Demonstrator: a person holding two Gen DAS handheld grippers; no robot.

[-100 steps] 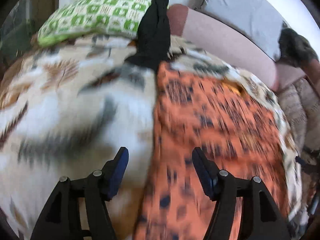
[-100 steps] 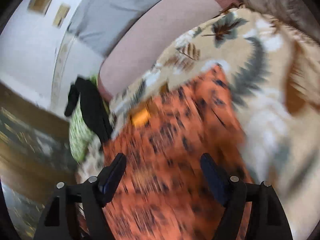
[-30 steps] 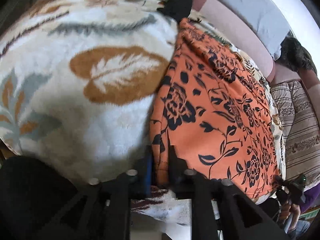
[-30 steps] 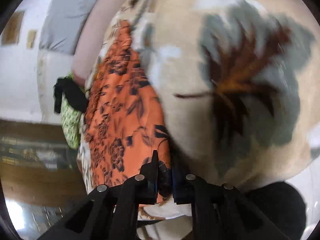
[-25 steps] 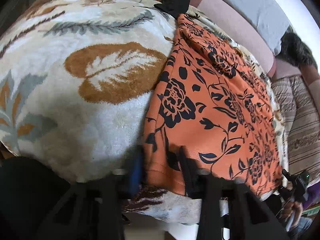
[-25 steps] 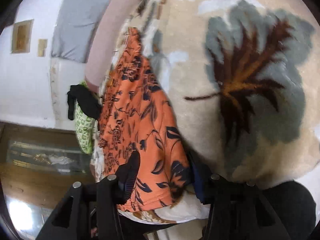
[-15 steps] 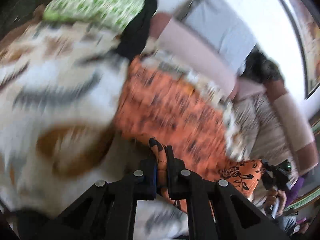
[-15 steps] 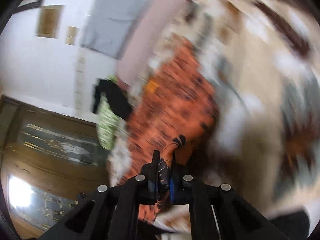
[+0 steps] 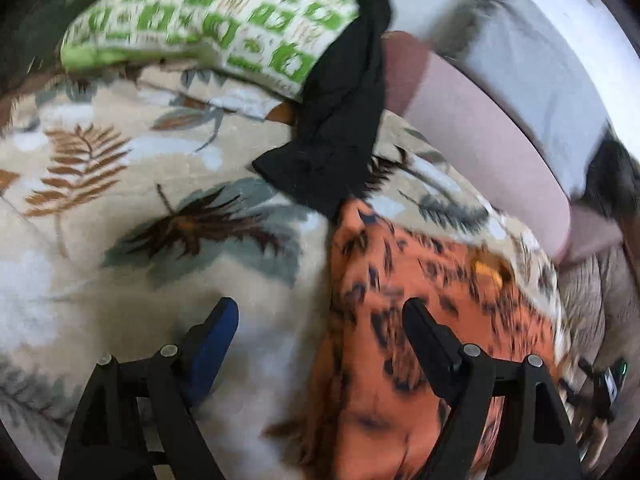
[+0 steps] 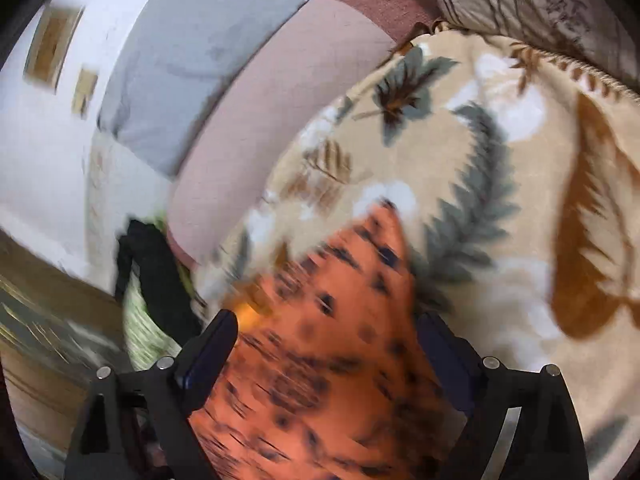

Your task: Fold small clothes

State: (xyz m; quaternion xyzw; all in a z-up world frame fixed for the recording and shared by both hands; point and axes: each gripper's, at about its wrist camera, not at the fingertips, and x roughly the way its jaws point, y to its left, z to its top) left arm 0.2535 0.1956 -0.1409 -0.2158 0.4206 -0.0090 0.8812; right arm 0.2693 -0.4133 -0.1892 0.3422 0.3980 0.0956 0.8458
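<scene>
The orange floral garment lies flat on the leaf-print blanket, its far corner just beside the black cloth, spread so that an edge can be taken. Both the left gripper and right gripper hover over it, fingers spread wide and holding nothing, probably placed for the next pinch.

On the one leaf-patterned blanket lie one orange flowered cloth, one black garment and one green checked pillow, with one pink bolster and one grey cushion at the far side.
</scene>
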